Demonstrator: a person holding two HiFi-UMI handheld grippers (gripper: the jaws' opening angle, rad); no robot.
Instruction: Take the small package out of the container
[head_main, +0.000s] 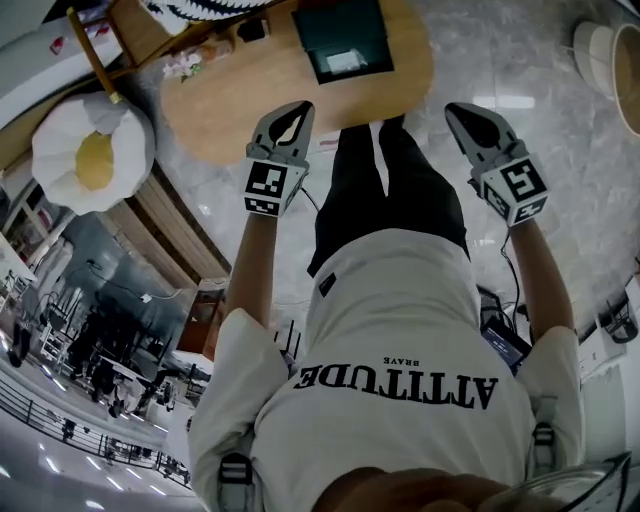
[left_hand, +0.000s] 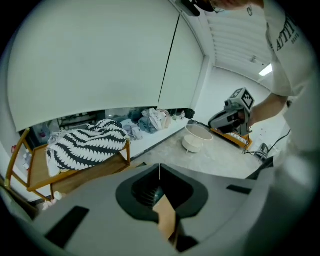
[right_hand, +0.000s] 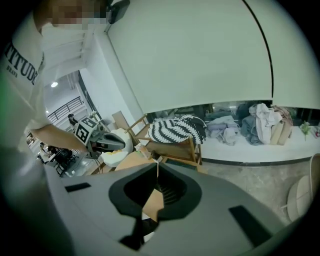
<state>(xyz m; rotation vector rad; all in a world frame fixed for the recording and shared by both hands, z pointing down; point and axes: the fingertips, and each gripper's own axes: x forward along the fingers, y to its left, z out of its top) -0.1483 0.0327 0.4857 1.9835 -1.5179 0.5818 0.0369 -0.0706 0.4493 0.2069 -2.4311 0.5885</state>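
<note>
A dark green container (head_main: 340, 35) stands on the far side of an oval wooden table (head_main: 230, 110). A small pale package (head_main: 346, 62) lies inside it. My left gripper (head_main: 296, 110) hangs over the table's near edge, short of the container, with its jaws closed together and nothing in them. My right gripper (head_main: 461, 111) is off the table's right end, over the marble floor, also shut and empty. In the left gripper view the left gripper (left_hand: 160, 169) shows its jaws meeting in a thin line. The right gripper (right_hand: 157, 167) looks the same in its own view.
An egg-shaped cushion (head_main: 92, 150) sits left of the table. A wooden chair with a zebra-striped cloth (left_hand: 90, 142) and a heap of clothes (left_hand: 150, 120) lie beyond. A white round tub (left_hand: 196, 137) stands on the floor to the right.
</note>
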